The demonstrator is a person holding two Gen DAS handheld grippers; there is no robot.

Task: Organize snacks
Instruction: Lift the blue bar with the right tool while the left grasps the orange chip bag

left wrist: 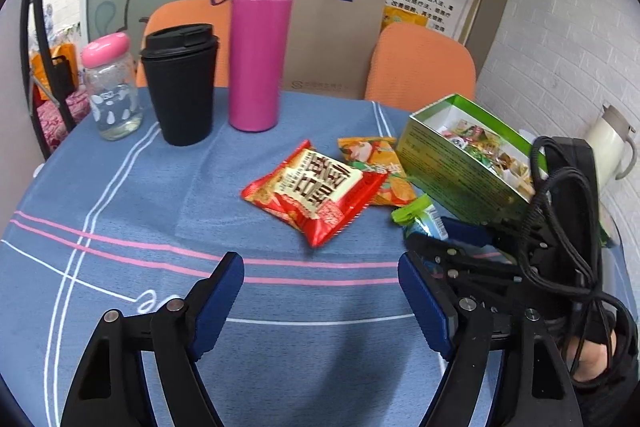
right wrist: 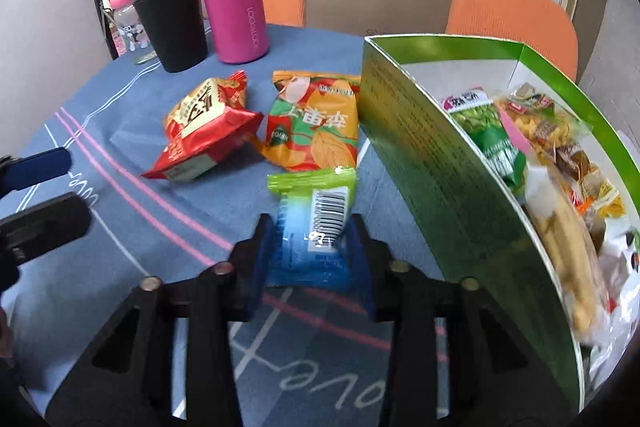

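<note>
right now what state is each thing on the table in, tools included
left tool: open, empty
right tool: shut on blue-green packet
red snack bag: loose on the cloth, sealed
orange snack bag: flat on the cloth, beside the box
green box: open, holding snacks
pink flask: upright, capped
black cup: upright, lid on
glass bottle: upright, pink cap on

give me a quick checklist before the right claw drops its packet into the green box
1. Right claw shut on the blue-and-green foil snack packet: ok.
2. Open green cardboard box upright, top uncovered: ok.
3. Free room inside the box among its snacks: cannot tell.
4. Left claw open, empty, clear of the box: ok.
5. Red snack packet and orange snack packet lie on the blue tablecloth, not in the path: ok.
</note>
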